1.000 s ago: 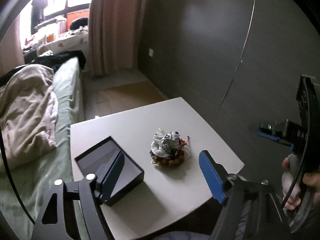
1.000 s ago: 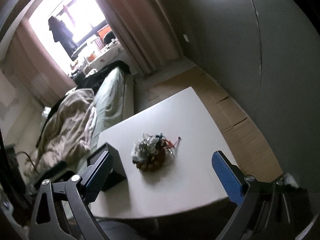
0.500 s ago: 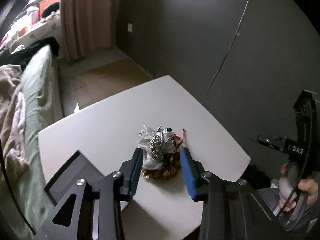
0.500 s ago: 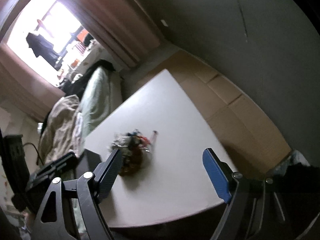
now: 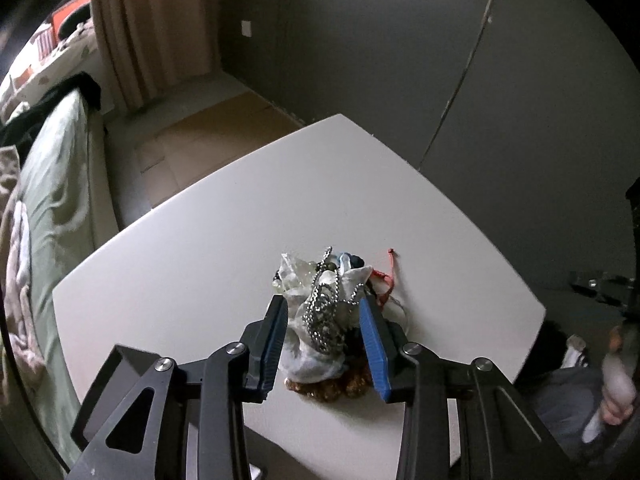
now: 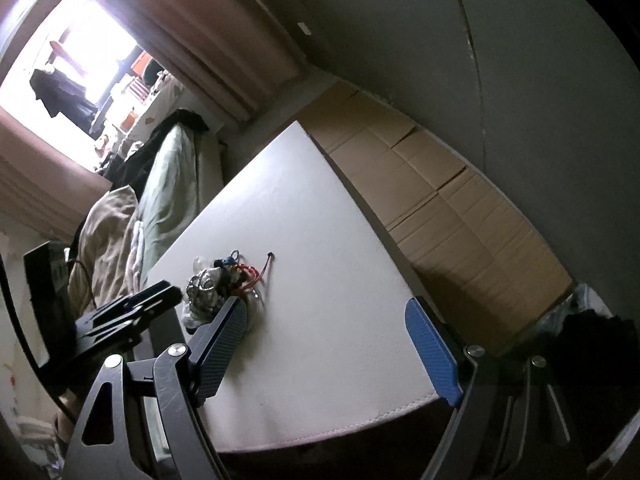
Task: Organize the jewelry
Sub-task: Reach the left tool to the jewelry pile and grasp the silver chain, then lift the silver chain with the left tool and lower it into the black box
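A tangled jewelry pile (image 5: pixel 320 320) lies on the white table (image 5: pixel 240 220): a silver chain over a white pouch, brown beads underneath and a red cord (image 5: pixel 390 276) trailing right. My left gripper (image 5: pixel 322 300) points steeply down with its blue pads close on either side of the pile, the jaws narrow and a gap still showing. From the right wrist view the pile (image 6: pixel 216 284) sits left of centre with the left gripper (image 6: pixel 132 312) over it. My right gripper (image 6: pixel 328 344) hangs open and wide above the near table edge, holding nothing.
A bed (image 5: pixel 52 184) with green sheet and beige blanket runs along the table's left side. Flattened cardboard (image 6: pixel 460 208) covers the floor by the grey wall. A hand (image 5: pixel 616 400) grips the right tool at the lower right.
My left gripper narrowed, then dropped forward until its pads flank the pile; the black box left its view. My right gripper narrowed a little, sank and rolled.
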